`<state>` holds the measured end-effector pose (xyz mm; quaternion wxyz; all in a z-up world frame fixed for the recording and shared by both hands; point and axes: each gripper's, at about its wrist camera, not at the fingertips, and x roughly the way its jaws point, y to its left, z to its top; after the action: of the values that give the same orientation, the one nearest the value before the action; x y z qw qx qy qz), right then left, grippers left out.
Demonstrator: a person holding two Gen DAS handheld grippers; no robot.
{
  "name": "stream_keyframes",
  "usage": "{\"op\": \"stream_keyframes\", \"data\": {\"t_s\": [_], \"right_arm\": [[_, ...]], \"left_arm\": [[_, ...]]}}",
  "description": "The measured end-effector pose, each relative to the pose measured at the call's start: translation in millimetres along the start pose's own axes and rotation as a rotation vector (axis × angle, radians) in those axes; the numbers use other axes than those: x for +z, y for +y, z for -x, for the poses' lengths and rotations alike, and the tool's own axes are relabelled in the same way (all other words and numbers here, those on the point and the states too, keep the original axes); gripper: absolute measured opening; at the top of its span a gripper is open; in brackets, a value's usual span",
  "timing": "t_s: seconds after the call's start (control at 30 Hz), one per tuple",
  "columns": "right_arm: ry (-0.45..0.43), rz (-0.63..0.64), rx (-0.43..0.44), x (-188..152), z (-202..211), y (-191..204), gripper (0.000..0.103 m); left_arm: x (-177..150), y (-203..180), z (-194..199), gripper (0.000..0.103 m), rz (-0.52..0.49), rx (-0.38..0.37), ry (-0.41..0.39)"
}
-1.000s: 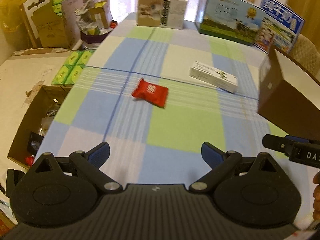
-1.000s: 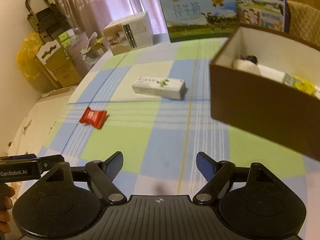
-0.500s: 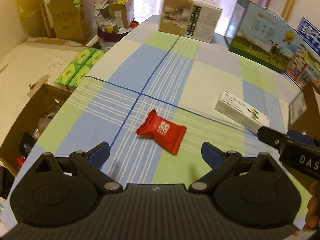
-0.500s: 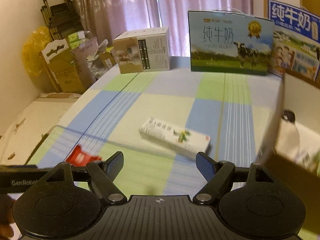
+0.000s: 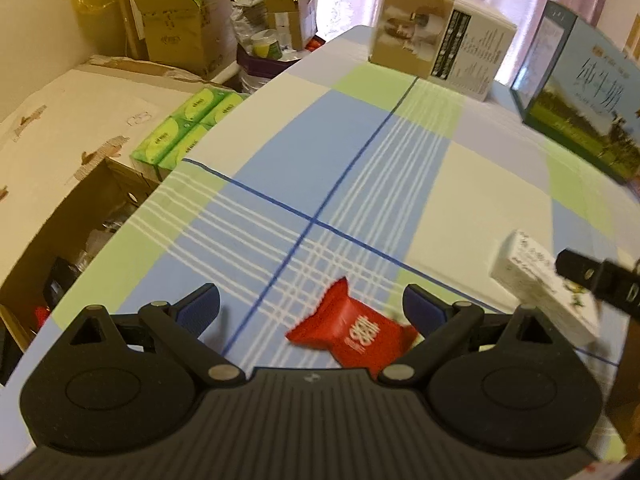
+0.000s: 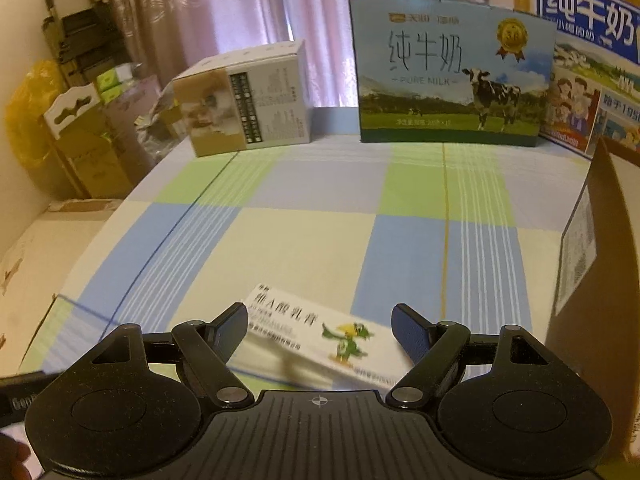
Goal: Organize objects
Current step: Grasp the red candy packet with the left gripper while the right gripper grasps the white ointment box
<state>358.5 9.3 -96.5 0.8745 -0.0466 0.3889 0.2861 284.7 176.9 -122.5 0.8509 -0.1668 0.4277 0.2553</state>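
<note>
On the checked bench [image 5: 472, 184], nearest the left gripper [image 5: 312, 306], a red packet [image 5: 352, 334] lies flat between its wide-spread fingers [image 5: 200, 308], nearer the right one, contact unclear. Right gripper [image 6: 320, 326] fingers [image 6: 412, 332] also spread wide, around a white carton [image 6: 316, 336] with a green bird print, lying flat; the same carton shows at right of the left wrist view. Brown box [image 6: 596, 280] stands just right of it. Far edge: a beige-and-white box [image 6: 248, 100], then a milk case [image 6: 448, 76].
</note>
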Motion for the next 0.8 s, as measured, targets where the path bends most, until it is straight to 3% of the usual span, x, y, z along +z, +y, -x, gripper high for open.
{"op": "stream_keyframes", "data": {"t_s": [0.17, 0.37, 0.47, 0.57, 0.8], "right_arm": [[0.036, 0.004, 0.008, 7.1, -18.8, -5.8, 0.077], [0.092, 0.033, 0.076, 0.2, -27.4, -11.7, 0.076], [0.142, 0.082, 0.105, -11.4, -26.9, -9.7, 0.055], [0.107, 0.218, 0.100, -33.5, -14.1, 0.0, 0.036], [0.090, 0.204, 0.069, -69.7, 19.4, 1.7, 0.035]], "left_arm": [[-2.5, -1.5, -8.2, 0.087, -0.050, 0.021, -0.002], [-13.2, 7.5, -7.7, 0.070, -0.069, -0.022, -0.015], [-20.0, 9.1, -2.6, 0.058, -0.108, -0.033, -0.030], [-27.0, 11.6, 4.1, 0.044, -0.133, -0.051, -0.040], [-44.3, 17.0, 19.7, 0.035, -0.161, -0.097, -0.029]]}}
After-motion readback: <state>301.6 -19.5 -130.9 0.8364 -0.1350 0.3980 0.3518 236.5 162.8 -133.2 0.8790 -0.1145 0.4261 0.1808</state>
